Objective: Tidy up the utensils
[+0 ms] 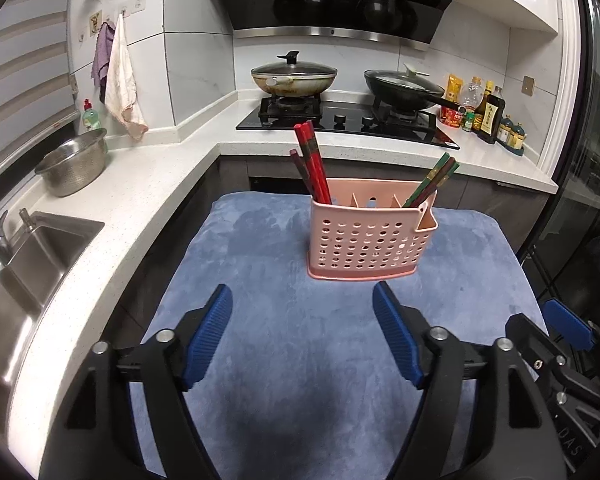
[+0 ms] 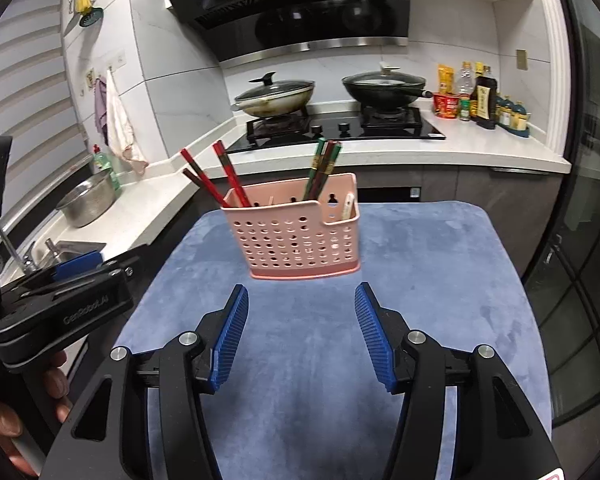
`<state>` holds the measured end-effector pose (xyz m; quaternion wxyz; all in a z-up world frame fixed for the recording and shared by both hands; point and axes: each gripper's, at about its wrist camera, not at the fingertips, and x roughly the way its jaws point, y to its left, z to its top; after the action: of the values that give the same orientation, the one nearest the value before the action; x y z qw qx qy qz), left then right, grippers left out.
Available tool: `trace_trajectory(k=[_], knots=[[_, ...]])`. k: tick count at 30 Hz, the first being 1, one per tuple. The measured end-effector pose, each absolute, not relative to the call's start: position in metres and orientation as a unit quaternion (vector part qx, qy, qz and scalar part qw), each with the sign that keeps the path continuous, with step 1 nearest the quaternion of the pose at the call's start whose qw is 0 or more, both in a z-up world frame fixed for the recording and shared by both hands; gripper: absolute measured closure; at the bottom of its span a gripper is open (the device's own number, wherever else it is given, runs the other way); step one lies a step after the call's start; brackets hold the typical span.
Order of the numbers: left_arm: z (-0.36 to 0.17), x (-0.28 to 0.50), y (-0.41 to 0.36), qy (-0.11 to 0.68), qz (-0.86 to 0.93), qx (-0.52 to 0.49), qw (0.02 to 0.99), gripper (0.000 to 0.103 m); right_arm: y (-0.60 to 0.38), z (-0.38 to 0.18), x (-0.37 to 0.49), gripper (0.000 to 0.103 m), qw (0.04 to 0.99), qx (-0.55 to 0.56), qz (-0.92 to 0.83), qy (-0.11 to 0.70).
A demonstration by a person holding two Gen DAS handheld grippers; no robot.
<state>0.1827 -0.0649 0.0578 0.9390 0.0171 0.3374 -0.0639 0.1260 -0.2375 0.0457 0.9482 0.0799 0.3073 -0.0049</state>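
Observation:
A pink perforated utensil basket (image 1: 370,240) stands upright on a blue cloth (image 1: 280,320). It also shows in the right wrist view (image 2: 300,240). Red chopsticks (image 1: 312,164) lean in its left compartment and green-and-dark chopsticks (image 1: 434,180) lean in its right one. In the right wrist view the red chopsticks (image 2: 228,174) and green ones (image 2: 320,168) show too, and a white utensil (image 2: 347,205) sits in the small side pocket. My left gripper (image 1: 302,336) is open and empty, short of the basket. My right gripper (image 2: 300,332) is open and empty, also short of it.
A white L-shaped counter (image 1: 148,184) runs left and behind, with a sink (image 1: 32,264), a steel colander (image 1: 74,166) and a hob (image 1: 340,118) with two lidded pans. Sauce bottles (image 1: 480,108) stand at the back right. A dark glass door (image 2: 580,280) is to the right.

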Motion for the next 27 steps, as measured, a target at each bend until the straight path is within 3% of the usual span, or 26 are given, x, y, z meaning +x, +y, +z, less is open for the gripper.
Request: trace_trajectory(k=[6,17,19,21,27], knots=[[0.055,0.176,-0.065,0.336,-0.053,0.025,0.940,0.017,-0.239,0.044,0.123,0.040,0.946,0.069,-0.020,0.316],[0.045,0.172,-0.066,0.351,-0.050,0.029,0.935,0.011,-0.239,0.043,0.117,0.033,0.944,0.048,-0.039,0.323],[0.043,0.171,-0.066,0.354,-0.050,0.029,0.933,0.011,-0.240,0.042,0.116,0.023,0.944,0.047,-0.042,0.324],[0.042,0.171,-0.066,0.356,-0.049,0.029,0.933,0.009,-0.241,0.042,0.116,0.019,0.943,0.051,-0.040,0.327],[0.039,0.172,-0.065,0.361,-0.041,0.029,0.931,0.008,-0.239,0.038,0.117,0.015,0.941,0.046,-0.048,0.331]])
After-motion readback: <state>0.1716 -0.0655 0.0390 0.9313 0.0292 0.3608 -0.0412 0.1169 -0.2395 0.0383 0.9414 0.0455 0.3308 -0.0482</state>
